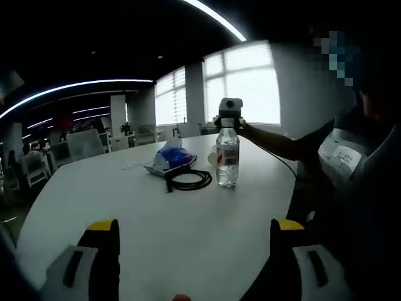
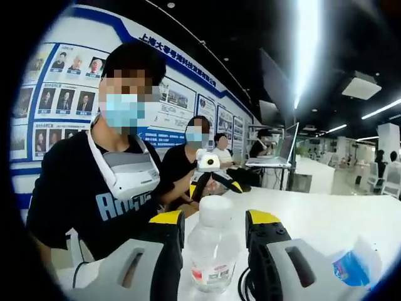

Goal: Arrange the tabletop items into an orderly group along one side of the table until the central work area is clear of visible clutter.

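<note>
right gripper [image 2: 215, 235] jaws straddle the bottle [image 2: 212, 251] at lower centre, contact unclear. left gripper [image 1: 194, 235] spread wide over bare table [image 1: 94, 188].

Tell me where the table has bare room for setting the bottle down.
Bare: the near table between the left gripper and the black cable, and the far-left stretch beyond the tissue pack. Crowded: around the water bottle, where cable, tissue pack and right gripper cluster.

We counted one water bottle [image 1: 227, 157], one coiled black cable [image 1: 190, 180], one blue tissue pack [image 1: 170, 158], all on one white surface [image 1: 125, 194].
</note>
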Motion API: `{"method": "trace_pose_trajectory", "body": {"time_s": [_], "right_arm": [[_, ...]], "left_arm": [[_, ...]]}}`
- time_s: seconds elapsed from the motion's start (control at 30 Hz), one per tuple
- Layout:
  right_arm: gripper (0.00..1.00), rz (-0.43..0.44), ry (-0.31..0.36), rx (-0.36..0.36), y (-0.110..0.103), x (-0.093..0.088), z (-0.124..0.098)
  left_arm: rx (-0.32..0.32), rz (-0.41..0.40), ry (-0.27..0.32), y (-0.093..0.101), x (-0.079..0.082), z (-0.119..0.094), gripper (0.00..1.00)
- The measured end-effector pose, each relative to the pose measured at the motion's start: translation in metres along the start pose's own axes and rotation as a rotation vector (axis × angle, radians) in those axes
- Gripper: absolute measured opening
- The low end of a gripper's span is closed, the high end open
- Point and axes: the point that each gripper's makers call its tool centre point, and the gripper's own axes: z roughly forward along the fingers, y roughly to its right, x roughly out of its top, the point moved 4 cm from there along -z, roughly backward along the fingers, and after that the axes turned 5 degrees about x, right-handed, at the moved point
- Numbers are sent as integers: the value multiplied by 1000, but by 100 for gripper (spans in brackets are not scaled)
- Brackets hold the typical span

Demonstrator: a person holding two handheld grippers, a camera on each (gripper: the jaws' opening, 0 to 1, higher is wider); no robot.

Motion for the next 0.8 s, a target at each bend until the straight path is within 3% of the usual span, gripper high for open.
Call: {"method": "trace_pose_trajectory", "body": {"time_s": [0.17,0.4,0.67,0.8], "right_arm": [[36,-8,3,52,2,-4,12],[27,2,42,116,-1,0,17],[26,26,28,135,3,-1,14],[20,42,23,142,0,0,12]], "left_arm": [[1,-1,3,2,2,-2,100],[6,1,4,1,2,-1,100],[5,-3,3,1,0,1,100],[4,-5,1,1,-1,2,100]]}}
